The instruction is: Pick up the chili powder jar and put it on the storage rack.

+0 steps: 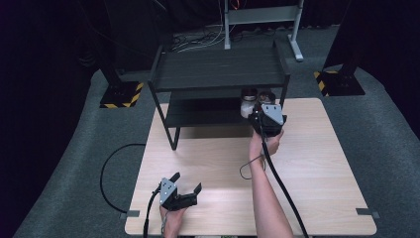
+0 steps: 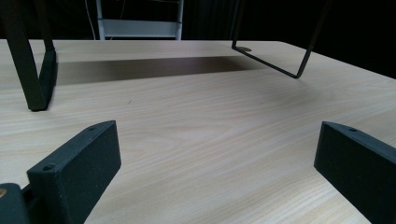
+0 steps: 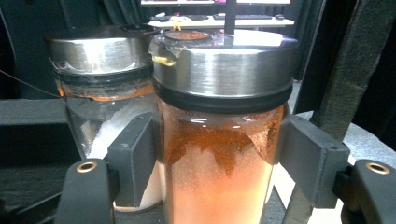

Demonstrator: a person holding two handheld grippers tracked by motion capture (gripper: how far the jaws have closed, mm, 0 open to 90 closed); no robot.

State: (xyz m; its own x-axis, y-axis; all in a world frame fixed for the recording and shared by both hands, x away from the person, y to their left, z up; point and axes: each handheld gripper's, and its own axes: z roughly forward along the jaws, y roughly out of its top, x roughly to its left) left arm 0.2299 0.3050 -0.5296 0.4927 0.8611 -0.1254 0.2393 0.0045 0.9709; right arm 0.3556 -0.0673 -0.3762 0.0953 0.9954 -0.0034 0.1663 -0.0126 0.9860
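The right gripper [image 3: 217, 154] has its fingers clamped on the orange spice jar [image 3: 219, 140] on the rack's lower shelf [image 1: 198, 111], so a careless pull could topple the touching white-filled jar [image 3: 105, 93], while the left gripper [image 1: 185, 191] rests spread open on the tabletop [image 1: 317, 173].

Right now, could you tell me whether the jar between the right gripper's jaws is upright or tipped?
Upright: the orange-powder jar stands with vertical sides and its steel lid level on top.
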